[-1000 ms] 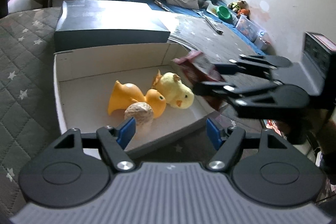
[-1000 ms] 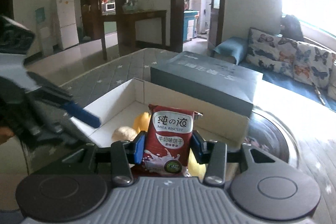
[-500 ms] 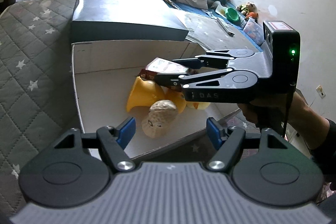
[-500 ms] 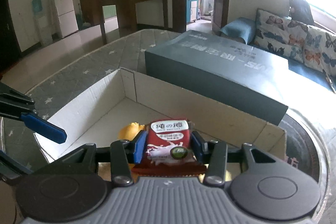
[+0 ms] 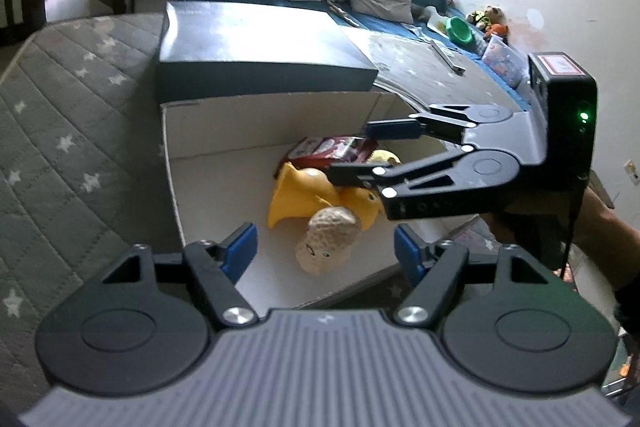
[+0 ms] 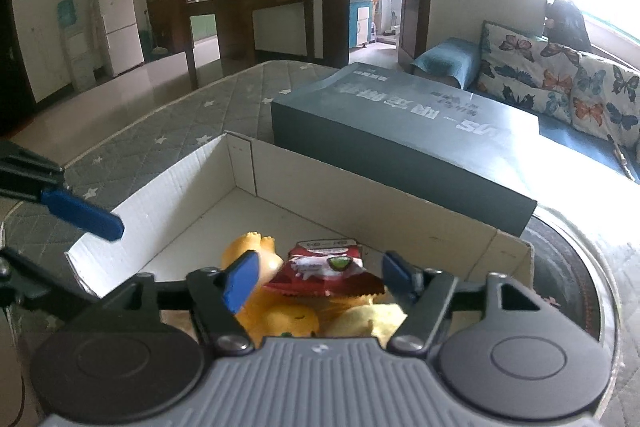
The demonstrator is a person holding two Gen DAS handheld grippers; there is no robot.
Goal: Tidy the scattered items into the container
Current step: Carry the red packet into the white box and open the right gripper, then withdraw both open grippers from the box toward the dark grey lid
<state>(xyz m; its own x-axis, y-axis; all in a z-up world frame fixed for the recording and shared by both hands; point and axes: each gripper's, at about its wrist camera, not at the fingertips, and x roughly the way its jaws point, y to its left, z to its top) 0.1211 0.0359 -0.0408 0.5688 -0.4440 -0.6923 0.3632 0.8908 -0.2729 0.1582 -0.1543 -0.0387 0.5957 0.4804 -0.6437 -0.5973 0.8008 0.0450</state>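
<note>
In the left wrist view, we count four items in the white cardboard box point(image 5: 208, 163) at frame centre: one orange duck toy point(image 5: 304, 197), one peanut-shaped toy point(image 5: 326, 243), one yellow plush point(image 5: 386, 157) and one red biscuit packet point(image 5: 328, 149). Our left gripper point(image 5: 326, 251) hovers at the lower edge with its fingers spread and empty. Our right gripper point(image 5: 356, 151) reaches in from the right, fingers apart above the packet.

In the right wrist view, the right gripper point(image 6: 316, 277) stands wide open, the biscuit packet point(image 6: 326, 265) lying loose between its fingers atop the toys. The peanut is hidden here; a refrigerator point(image 6: 118, 21) shows at upper left. One dark flat box point(image 6: 400, 137) sits behind the cardboard box point(image 6: 340, 183).
</note>
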